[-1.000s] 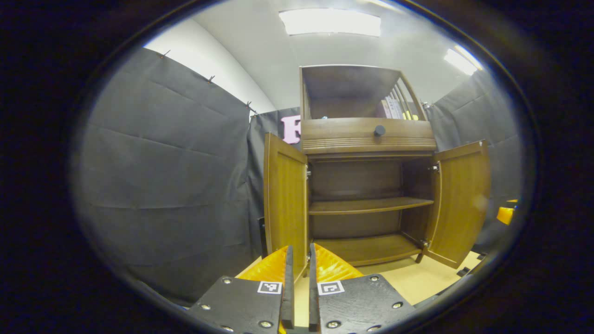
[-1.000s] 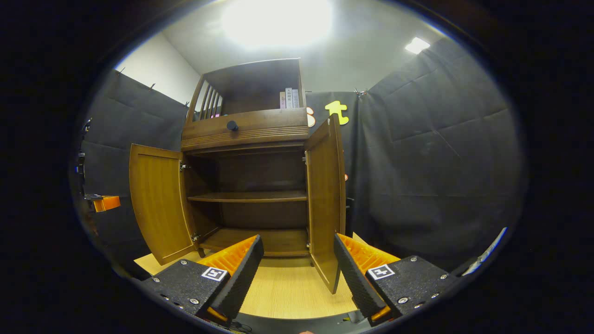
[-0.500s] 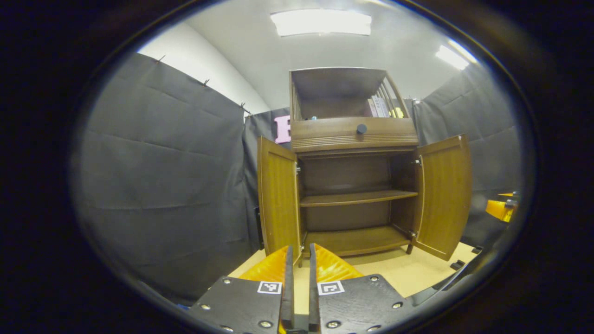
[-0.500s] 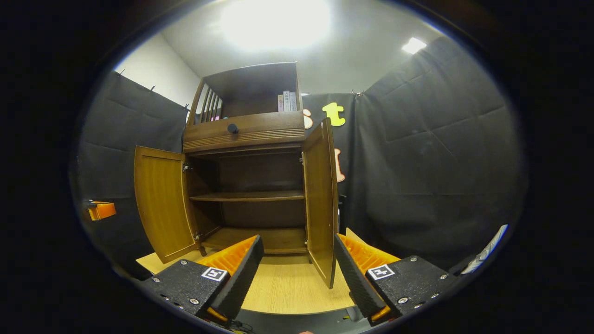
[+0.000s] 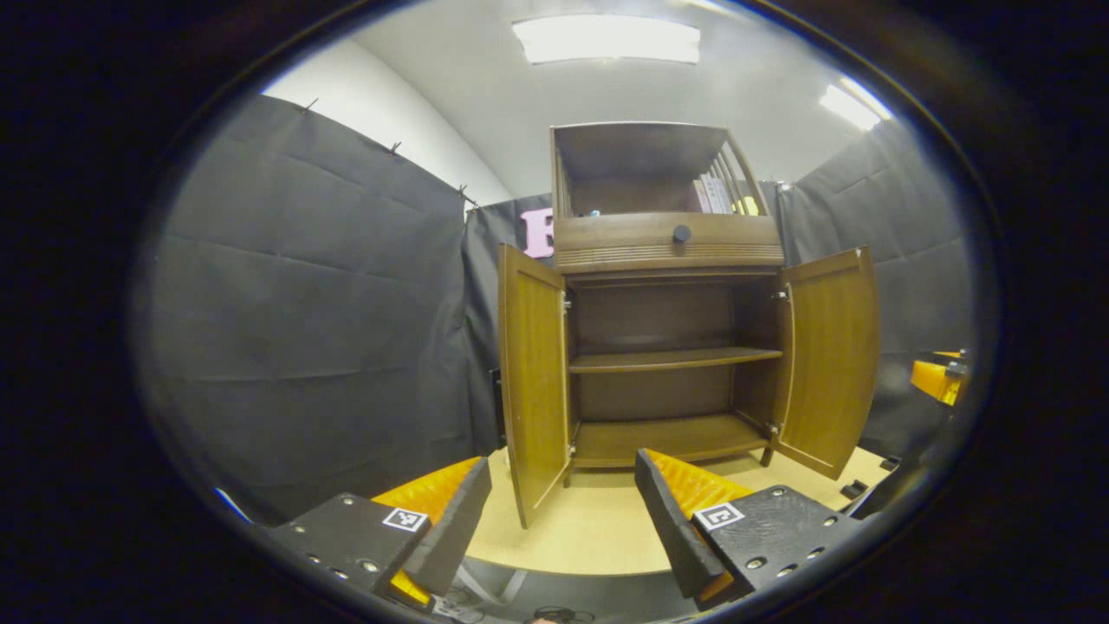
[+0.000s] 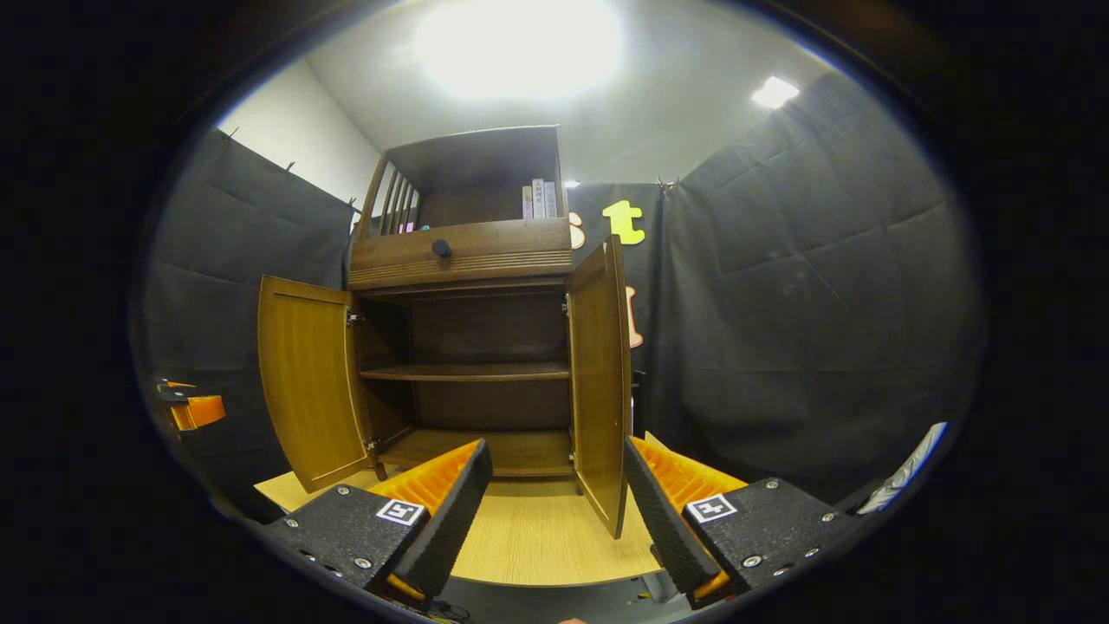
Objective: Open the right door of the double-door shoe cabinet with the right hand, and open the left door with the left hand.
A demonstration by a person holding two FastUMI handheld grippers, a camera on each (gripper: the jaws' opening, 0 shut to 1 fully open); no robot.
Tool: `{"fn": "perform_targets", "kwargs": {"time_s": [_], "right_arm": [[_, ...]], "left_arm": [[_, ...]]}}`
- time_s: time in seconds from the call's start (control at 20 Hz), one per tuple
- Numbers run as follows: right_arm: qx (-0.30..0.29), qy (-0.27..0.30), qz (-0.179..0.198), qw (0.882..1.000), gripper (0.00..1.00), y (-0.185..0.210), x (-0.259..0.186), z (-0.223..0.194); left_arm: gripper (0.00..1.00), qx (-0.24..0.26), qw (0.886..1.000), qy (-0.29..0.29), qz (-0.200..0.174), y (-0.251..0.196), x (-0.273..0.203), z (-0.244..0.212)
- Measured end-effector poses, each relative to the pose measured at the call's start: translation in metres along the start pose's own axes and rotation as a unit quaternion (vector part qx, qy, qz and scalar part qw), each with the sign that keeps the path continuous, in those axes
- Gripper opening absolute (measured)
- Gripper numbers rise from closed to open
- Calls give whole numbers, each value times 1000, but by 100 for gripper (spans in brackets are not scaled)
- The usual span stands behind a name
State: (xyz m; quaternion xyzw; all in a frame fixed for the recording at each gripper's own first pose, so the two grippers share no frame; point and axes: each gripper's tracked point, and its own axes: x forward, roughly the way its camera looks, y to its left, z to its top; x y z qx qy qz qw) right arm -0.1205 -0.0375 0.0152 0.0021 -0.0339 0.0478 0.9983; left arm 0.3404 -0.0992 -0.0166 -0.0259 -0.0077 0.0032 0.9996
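The brown wooden double-door shoe cabinet [image 5: 667, 260] is standing on the pale wood-grain counter [image 5: 589, 537], and both of its lower doors are hanging swung out, baring two shelves inside. In the left gripper view the left tongs [image 5: 563, 520] are gaping wide and gripping nothing, with the flat-panelled left door [image 5: 530, 381] poised just ahead of the gap. In the right gripper view the right tongs [image 6: 559, 511] are likewise spread wide and empty, the right door [image 6: 599, 381] edge-on ahead of them. Judging by this, the opening looks done. To finish well, each hand is best drawing straight back, keeping its open fingers clear of the door edges so that neither panel is nudged shut.
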Motion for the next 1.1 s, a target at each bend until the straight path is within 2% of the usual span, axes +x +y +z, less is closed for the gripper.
{"fn": "perform_targets", "kwargs": {"time_s": [1.1], "right_arm": [[-5, -5, 5, 1000, 94, 17, 8, 3]], "left_arm": [[100, 4, 999, -20, 34, 14, 1, 6]]}}
